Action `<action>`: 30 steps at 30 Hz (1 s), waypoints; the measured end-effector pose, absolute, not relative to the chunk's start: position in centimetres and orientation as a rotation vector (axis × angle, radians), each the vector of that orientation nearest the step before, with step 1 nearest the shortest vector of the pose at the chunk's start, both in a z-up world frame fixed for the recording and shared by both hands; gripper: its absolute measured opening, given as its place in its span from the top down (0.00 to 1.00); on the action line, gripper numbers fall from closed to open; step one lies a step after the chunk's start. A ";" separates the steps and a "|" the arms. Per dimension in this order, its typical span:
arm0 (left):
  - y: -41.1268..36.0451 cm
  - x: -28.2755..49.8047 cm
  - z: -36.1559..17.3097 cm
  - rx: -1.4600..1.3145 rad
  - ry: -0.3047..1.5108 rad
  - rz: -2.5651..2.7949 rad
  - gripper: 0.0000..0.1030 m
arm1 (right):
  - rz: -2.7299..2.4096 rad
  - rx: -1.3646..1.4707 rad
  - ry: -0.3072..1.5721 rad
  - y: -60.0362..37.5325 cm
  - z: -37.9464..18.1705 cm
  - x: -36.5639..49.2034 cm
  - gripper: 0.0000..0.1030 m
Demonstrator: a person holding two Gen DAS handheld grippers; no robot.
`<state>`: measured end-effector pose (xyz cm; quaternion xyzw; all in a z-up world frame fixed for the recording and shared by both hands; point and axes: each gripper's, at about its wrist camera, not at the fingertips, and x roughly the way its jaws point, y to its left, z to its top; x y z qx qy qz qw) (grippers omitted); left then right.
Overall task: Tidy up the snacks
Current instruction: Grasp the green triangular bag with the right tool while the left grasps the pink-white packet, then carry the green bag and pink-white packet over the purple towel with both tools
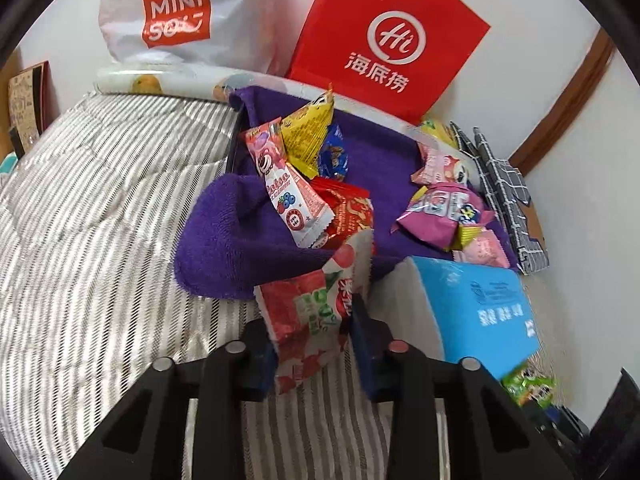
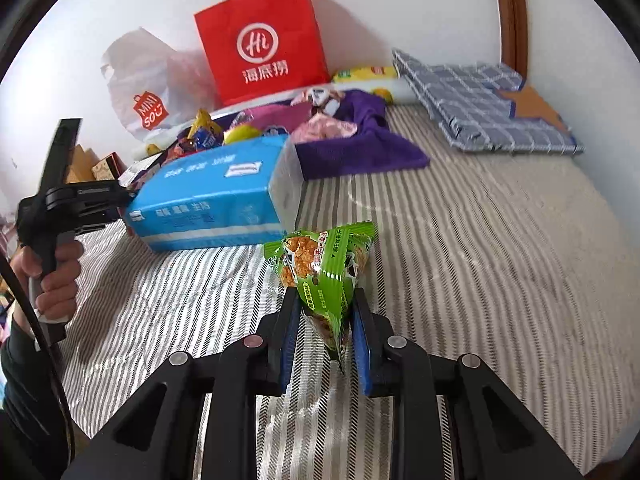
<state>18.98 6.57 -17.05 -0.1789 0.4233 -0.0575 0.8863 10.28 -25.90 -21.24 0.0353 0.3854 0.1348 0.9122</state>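
Underneath everything lies a striped bedspread [image 2: 460, 240], running up to a white wall where a red paper bag [image 2: 262, 40] and a white plastic bag [image 1: 172, 12] lean side by side. Next in size, a folded checked cloth [image 2: 480, 104] sits near the wall at the right, and a purple towel [image 1: 224, 236] is bunched in front of the red bag. A blue tissue pack [image 2: 212, 196] lies just beside the towel's near edge. On the towel rest loose snacks: a pink strip packet [image 1: 292, 196], a yellow packet [image 1: 308, 132] and a magenta packet [image 1: 444, 208] among several others. The left gripper [image 1: 316, 344] is clamped on a red and green snack packet [image 1: 308, 312] at the towel's edge, both pads pressing its sides. The right gripper [image 2: 324, 336] pinches the lower end of a green snack packet [image 2: 324, 268] over the bedspread, in front of the tissue pack.
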 end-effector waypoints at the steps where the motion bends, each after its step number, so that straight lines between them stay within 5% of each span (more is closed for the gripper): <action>1: 6.6 18.6 -16.7 -0.364 0.878 -0.117 0.75 | 0.275 0.072 0.792 -26.0 -21.3 10.2 0.71; 5: 6.8 17.2 -16.0 -0.326 0.874 -0.127 0.80 | 0.258 0.047 0.792 -26.1 -21.0 9.6 0.47; 9: 7.3 16.2 -15.9 -0.324 0.876 -0.128 0.80 | 0.218 0.022 0.779 -26.2 -20.6 9.7 0.34; 19: 7.6 16.0 -16.7 -0.307 0.886 -0.128 0.80 | 0.227 0.036 0.834 -25.1 -21.7 13.1 0.31; 26: 7.3 17.1 -17.3 -0.277 0.896 -0.090 0.61 | 0.236 0.017 0.845 -24.5 -21.7 14.0 0.36; 30: 7.3 17.7 -17.9 -0.283 0.902 -0.071 0.62 | 0.233 0.001 0.841 -24.4 -21.7 14.1 0.41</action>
